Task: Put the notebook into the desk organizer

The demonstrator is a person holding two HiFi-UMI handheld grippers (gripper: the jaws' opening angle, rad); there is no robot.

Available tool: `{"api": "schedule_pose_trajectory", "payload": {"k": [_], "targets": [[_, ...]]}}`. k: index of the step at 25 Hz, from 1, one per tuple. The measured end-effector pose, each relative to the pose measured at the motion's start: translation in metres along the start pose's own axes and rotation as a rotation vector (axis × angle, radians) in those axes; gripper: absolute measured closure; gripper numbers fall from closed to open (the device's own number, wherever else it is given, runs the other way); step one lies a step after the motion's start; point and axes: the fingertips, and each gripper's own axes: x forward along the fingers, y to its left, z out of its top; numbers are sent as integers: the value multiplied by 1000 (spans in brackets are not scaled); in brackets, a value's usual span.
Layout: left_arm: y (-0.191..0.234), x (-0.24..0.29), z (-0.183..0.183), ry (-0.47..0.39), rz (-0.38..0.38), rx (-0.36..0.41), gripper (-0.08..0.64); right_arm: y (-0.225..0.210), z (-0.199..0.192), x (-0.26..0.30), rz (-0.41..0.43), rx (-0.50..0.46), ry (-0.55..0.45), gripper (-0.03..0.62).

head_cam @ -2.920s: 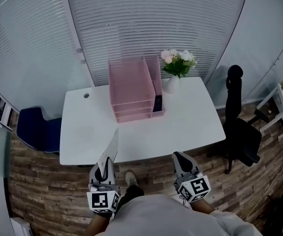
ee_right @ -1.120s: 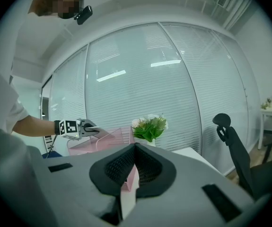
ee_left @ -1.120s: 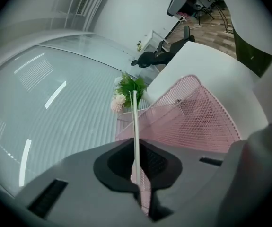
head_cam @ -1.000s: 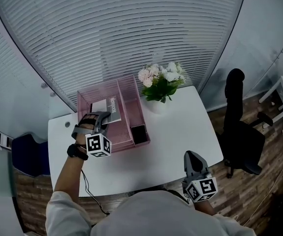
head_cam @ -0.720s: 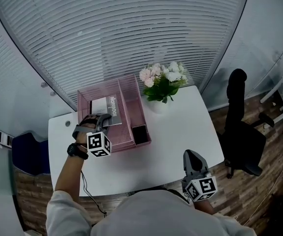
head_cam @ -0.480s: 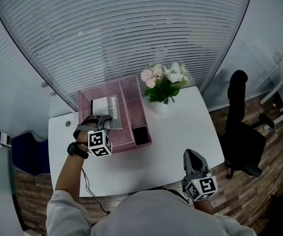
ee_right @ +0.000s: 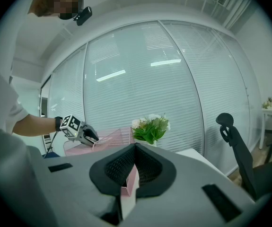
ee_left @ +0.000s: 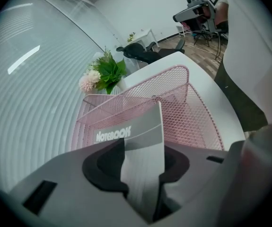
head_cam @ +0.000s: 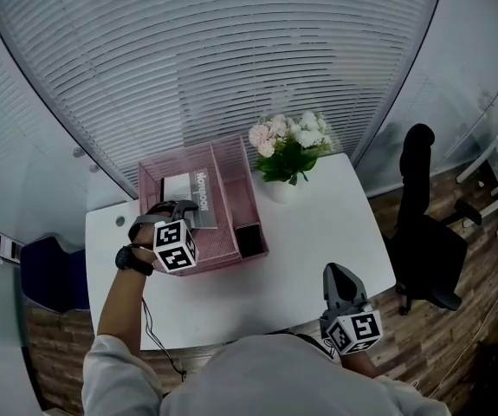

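Pink wire mesh forms the organizer, which is set at the back left of a white desk. Two compartments are seen in it from above: a wide top tray and a narrow side slot to its right. In the top tray the notebook is laid, grey-covered, with the word NOTEBOOK printed on it. Its near end is raised off the tray, between the jaws of the left gripper. Those jaws are opening, and the pads are no longer pressed on the cover. In the side slot a dark thing is seen; what it is cannot be told.

The right gripper is held low at the desk's near edge, well apart from the organizer, with its jaws together and nothing between them.

One organizer, one notebook and two grippers are counted. One white vase of pink and white flowers is placed just right of the organizer. One black chair is seen beyond the desk's right end, and one blue seat at its left.
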Motion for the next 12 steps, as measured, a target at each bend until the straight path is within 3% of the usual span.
{"api": "schedule_pose_trajectory", "payload": {"k": [8,12], "targets": [[-3,-4,0,18,-89,-45,356,-1,1,-5,-13,1,-6,578],[-10,-9,4,-11,-157,-102,286,-4,1,-9,-19,3,-7,578]]}}
